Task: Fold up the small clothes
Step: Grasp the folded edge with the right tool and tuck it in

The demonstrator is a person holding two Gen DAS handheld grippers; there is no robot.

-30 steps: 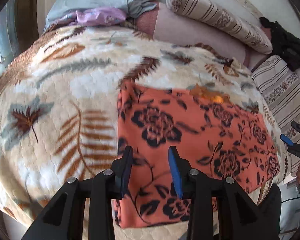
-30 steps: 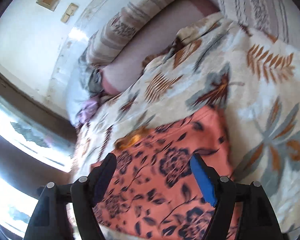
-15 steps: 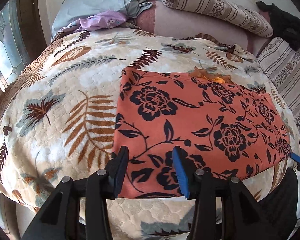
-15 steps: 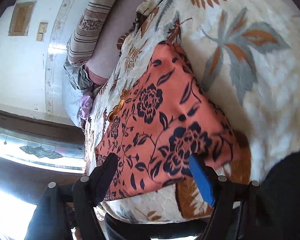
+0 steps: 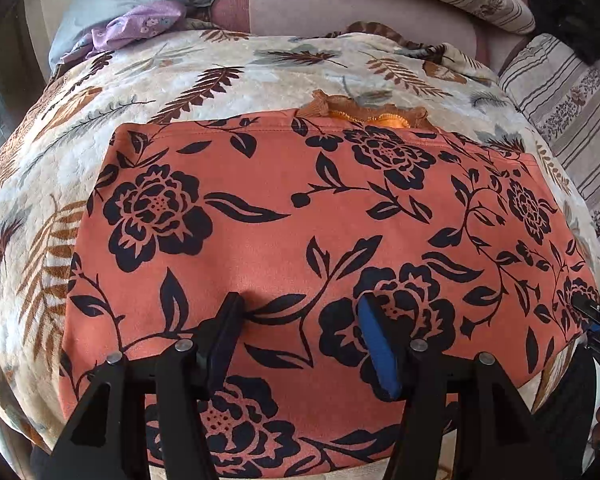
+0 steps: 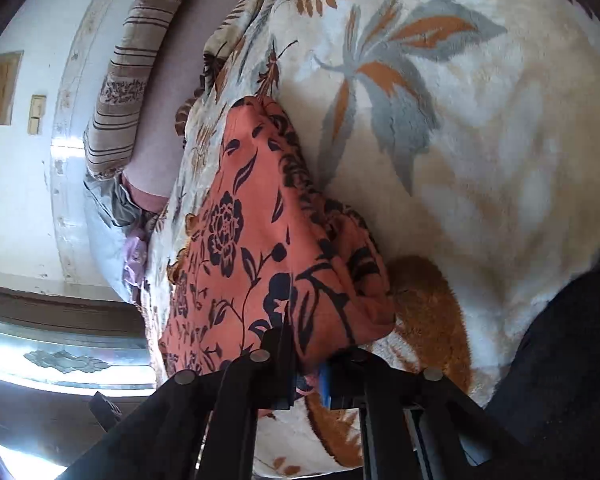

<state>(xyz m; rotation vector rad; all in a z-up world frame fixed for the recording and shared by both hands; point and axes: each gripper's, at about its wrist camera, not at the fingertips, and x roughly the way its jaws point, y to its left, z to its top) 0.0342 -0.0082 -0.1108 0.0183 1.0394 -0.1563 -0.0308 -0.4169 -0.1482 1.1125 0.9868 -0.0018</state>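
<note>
Orange floral garment (image 5: 300, 240) lies flat across centre frame in the left wrist view, spread on the leaf-print blanket (image 5: 228, 72) of the bed, with a ruffled orange trim (image 5: 364, 114) poking out at its top edge. Left tool (image 5: 300, 320) is released, jaws wide apart, low over the near half of the cloth, holding nothing. Right tool (image 6: 306, 376) is clenched on the garment's corner (image 6: 340, 320), lower centre in the right wrist view; the fabric looks bunched and pulled up there. Risk: only 1 corner is held, so lifting now would likely drag the cloth skewed and wrinkle the flat panel, since the left side is unpinned. The thin bite at the edge could also slip out mid-fold. The plush blanket may cling and pull up with the cloth. Room: bare blanket at left and upper frame gives space to fold away; striped pillows (image 5: 560, 92) at upper right and the bed edge along the bottom frame limit travel there.
</note>
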